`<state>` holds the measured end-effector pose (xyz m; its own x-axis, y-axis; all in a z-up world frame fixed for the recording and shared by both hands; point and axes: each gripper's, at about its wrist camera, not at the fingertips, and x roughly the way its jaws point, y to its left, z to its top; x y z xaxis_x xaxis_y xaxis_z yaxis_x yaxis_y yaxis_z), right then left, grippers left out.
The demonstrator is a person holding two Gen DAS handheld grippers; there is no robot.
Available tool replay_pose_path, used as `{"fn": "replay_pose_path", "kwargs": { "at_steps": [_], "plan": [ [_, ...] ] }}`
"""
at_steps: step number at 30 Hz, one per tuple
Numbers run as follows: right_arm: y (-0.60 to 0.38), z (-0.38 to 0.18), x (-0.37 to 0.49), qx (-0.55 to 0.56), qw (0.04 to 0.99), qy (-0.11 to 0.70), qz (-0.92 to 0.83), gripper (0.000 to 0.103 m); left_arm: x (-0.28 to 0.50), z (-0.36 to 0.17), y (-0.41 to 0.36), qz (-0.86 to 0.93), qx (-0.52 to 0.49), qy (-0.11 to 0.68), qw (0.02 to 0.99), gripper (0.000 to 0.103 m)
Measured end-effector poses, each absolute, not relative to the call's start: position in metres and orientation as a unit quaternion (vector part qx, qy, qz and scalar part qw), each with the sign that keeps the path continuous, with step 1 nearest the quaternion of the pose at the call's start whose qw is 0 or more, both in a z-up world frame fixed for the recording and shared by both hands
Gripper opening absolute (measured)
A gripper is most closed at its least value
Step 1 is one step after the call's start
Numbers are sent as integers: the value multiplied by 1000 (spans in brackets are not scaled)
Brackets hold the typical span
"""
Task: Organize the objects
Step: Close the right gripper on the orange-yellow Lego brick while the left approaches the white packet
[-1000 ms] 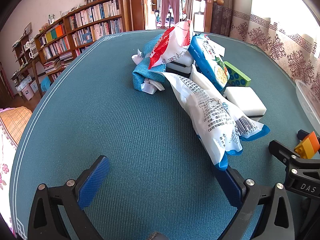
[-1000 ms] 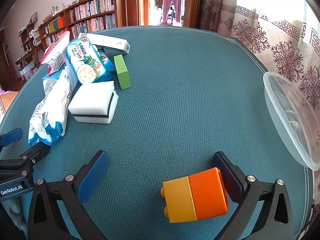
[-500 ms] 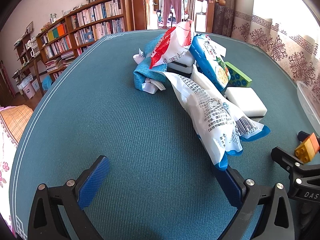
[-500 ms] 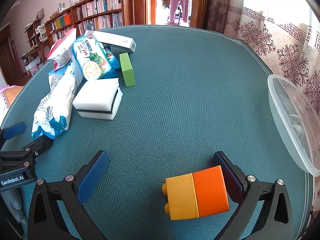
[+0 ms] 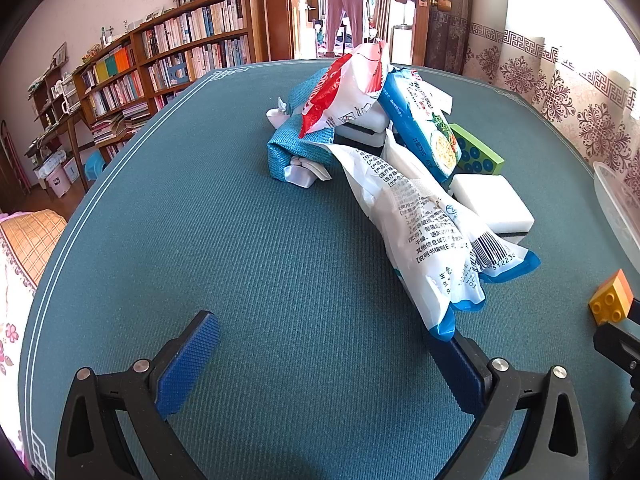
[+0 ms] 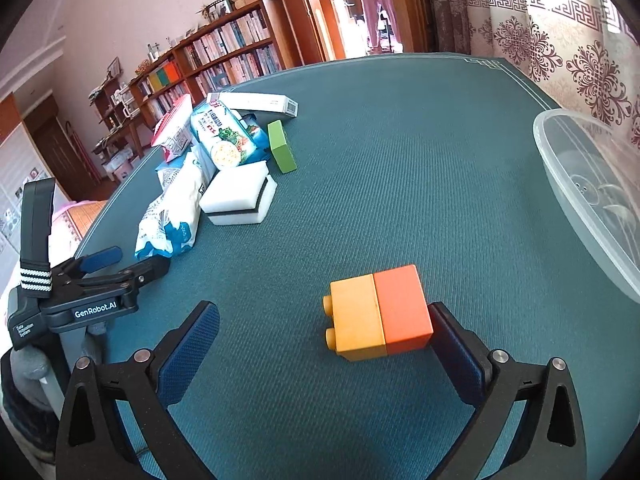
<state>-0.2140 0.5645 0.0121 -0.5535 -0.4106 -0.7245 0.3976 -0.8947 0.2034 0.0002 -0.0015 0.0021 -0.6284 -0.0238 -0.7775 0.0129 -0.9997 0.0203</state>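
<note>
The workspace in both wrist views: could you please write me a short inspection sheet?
Surface: teal cloth table.
Job's things: yellow-orange block pair lying beside the right tool's right finger; clear plastic bin at right edge.
Clutter: pile of snack bags, white sponge, green block, long white box.
Grippers: left tool open, right finger at a bag's corner; right tool open.
Cables: nothing seen.
Surroundings: bookshelves, patterned curtain, open door.

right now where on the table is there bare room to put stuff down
Bare cloth between the green block and the clear tub, and left of the blue cloth bundle. Crowded: the packet pile around the white sponge.
</note>
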Motion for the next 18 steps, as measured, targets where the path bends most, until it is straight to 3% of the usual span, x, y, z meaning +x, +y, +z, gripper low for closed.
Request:
{"fn": "replay_pose_path", "kwargs": {
  "at_steps": [8,18],
  "plan": [
    [568,12,-212,404,194,30,-894,68,4,4,-1,-903,429,-8,17,103],
    [569,9,-213,399,191,45,-896,67,9,2,-3,-901,434,-7,5,103]
  ]
}}
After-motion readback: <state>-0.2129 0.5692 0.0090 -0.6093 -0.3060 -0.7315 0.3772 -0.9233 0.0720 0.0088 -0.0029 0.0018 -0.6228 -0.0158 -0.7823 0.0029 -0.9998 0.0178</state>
